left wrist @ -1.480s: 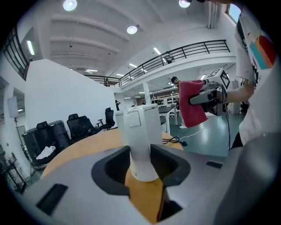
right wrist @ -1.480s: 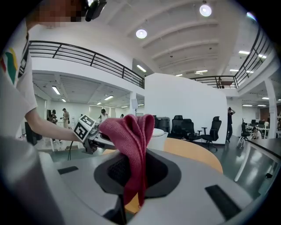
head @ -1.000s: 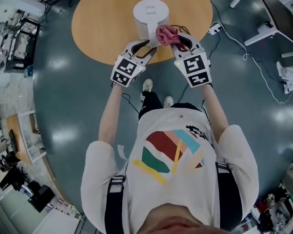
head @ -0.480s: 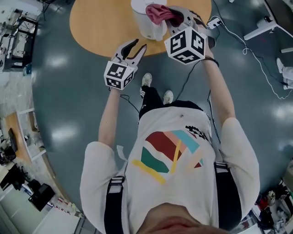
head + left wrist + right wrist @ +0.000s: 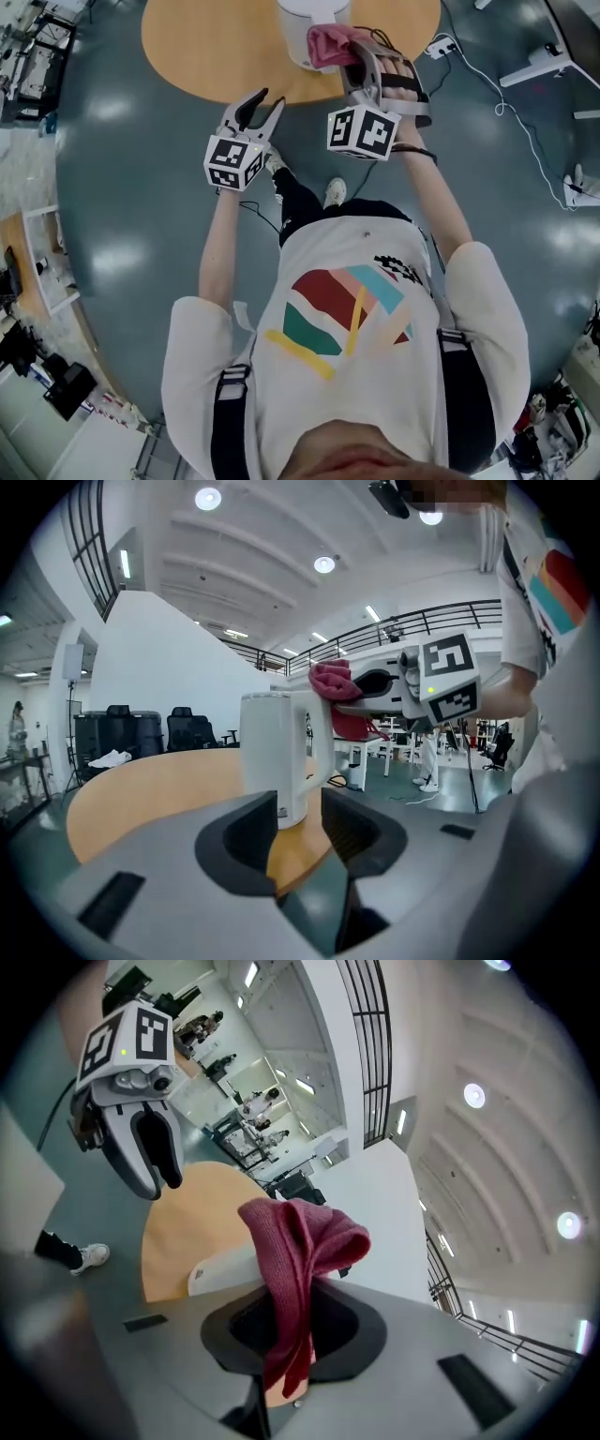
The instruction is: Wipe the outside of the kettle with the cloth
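While its jaws pinch a fold of the dark-pink knitted cloth (image 5: 302, 1241), the right gripper (image 5: 289, 1327) holds the bunched end of that cloth against the upper side of the white plastic kettle (image 5: 307, 21). In the left gripper view the cloth (image 5: 334, 688) sits at the top of the kettle's handle. From the head view the right gripper (image 5: 359, 64) reaches over the near edge of the round light-wood bench (image 5: 206, 47), its marker cube toward the person.

The left gripper (image 5: 265, 103) hangs apart from the kettle, to its left, fingertips just at the bench edge. Its jaws stand partly apart with nothing between them, and past the left gripper (image 5: 300, 825) the kettle (image 5: 272, 752) stands upright on the bench (image 5: 141, 789) near its rim. A grey-blue floor (image 5: 141, 206) surrounds the bench.
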{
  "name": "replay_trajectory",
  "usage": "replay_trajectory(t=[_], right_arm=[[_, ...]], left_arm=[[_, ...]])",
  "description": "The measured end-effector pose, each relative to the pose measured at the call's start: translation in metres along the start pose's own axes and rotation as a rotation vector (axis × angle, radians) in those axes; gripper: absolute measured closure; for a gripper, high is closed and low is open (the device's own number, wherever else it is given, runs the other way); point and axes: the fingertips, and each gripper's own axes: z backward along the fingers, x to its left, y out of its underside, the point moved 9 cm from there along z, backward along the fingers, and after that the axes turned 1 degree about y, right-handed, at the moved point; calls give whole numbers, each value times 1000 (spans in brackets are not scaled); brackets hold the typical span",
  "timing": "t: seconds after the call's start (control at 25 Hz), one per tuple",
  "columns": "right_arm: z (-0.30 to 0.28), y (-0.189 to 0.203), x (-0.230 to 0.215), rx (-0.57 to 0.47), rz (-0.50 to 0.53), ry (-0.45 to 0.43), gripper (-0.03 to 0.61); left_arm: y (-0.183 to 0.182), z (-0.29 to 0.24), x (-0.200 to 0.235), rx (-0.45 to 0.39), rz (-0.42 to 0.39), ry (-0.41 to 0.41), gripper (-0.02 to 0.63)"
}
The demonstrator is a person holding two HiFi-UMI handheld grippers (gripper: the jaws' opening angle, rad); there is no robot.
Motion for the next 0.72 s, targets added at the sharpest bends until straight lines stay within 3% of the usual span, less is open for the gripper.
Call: replay_trajectory(t=[0.24,0.72], right_arm=[[13,-1,36,23,14,-90,531],[-17,19,107,57,75,-273,531]], left_arm=[[11,3,10,-1,46,1,425],[8,-24,7,-36,108,22,425]])
